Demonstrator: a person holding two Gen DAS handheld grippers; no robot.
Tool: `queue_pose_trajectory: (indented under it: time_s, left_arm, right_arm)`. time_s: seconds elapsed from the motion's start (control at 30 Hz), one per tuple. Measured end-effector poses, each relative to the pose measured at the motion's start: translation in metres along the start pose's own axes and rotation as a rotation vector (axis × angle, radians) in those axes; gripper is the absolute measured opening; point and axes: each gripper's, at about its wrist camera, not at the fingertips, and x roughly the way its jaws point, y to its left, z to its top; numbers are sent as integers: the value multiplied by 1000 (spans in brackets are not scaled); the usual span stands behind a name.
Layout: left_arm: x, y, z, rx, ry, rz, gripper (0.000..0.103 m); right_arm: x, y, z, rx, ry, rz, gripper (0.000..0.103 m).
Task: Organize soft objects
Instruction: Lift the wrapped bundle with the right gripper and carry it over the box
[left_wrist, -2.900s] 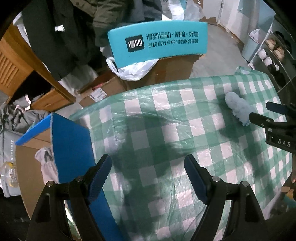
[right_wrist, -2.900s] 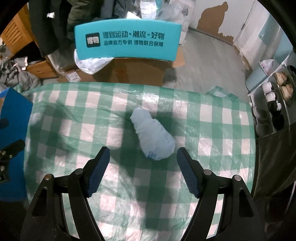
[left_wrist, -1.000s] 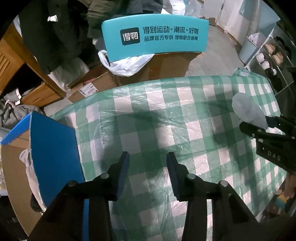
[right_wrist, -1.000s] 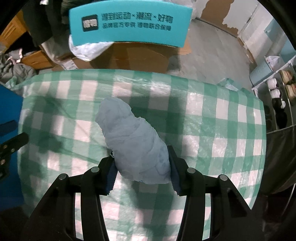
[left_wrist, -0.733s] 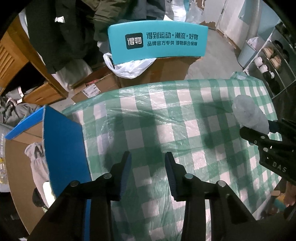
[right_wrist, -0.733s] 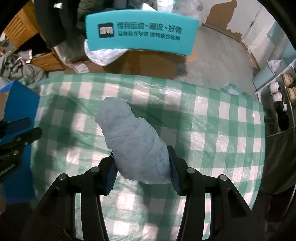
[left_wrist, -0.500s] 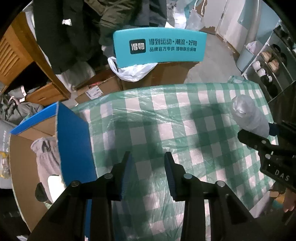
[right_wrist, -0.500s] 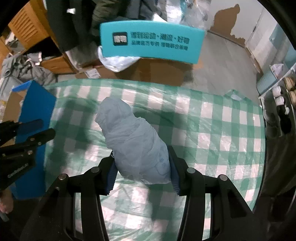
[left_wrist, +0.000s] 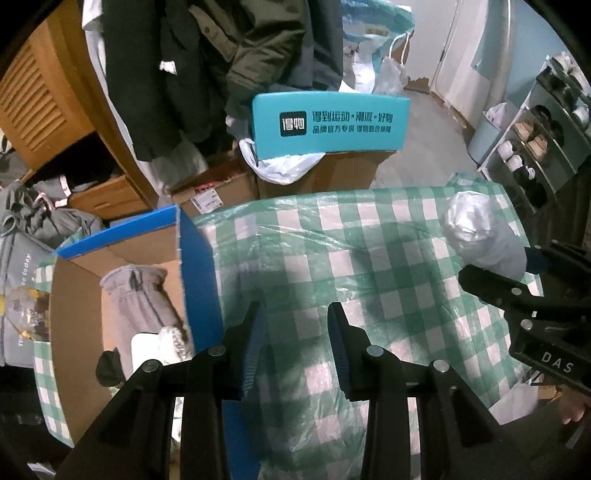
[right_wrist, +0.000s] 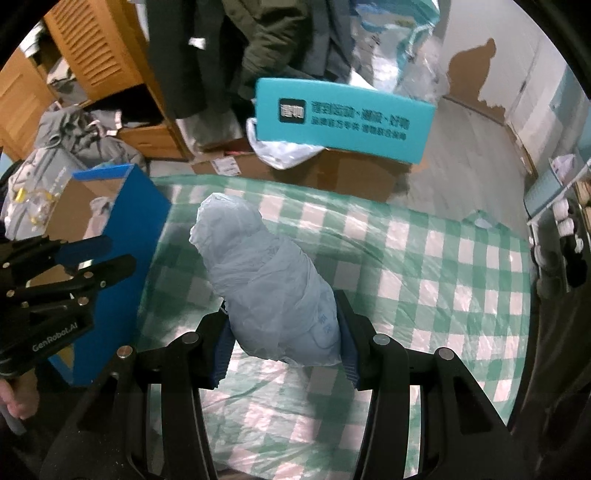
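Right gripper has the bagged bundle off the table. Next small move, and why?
Probably carry it sideways toward the open cardboard box. The right gripper is clamped on the plastic-wrapped bundle above the checked tablecloth, and the box beside the table already holds grey clothing. The left gripper holds nothing.

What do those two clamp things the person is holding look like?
Both are matt black plastic with silver screw heads. Each tool has two angled fingers faced with ribbed blue pads. The left tool reads "GenRobot.AI" in white along its side; the right tool reads "DAS". No cables or sleeves show.
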Motion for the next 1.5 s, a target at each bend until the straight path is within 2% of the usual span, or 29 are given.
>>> queue_pose_trajectory:
  time_s: [0.63, 1.5]
  left_arm:
    - [-49, 39, -15, -31, -99, 40, 36]
    - [-64, 123, -54, -168, -106, 117, 36]
  right_arm:
    - [-31, 61, 10, -109, -82, 74, 48]
    - [-18, 140, 25, -222, -61, 134, 48]
